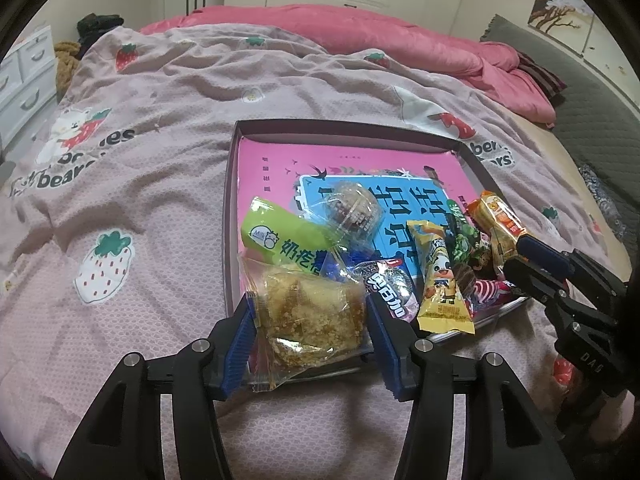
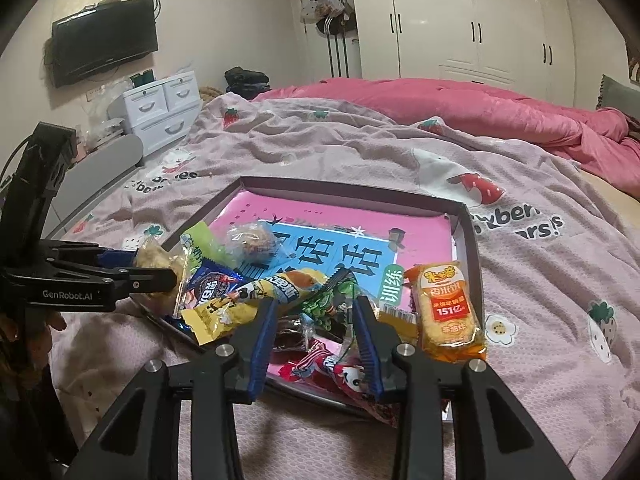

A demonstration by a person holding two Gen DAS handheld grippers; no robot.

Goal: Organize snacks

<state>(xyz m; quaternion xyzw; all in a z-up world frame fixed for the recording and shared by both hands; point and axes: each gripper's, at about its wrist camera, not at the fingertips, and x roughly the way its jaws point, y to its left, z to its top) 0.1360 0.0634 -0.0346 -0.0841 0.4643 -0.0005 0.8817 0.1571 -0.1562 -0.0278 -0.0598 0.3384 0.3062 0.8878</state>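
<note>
On the bed, a shallow box holds piled snacks. Left gripper jaws straddle a crumbly pastry packet, seemingly released; right gripper jaws open above wrappers. Best spread packets apart.

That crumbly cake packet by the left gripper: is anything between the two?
Nothing visible. The crumbly cake packet already sits between the left gripper's blue pads, at the near corner of the tray. Whether the pads press it is unclear.

"genrobot.ai" on left claw; "151" on orange rice-cracker pack (bedsheet print partly readable).
</note>
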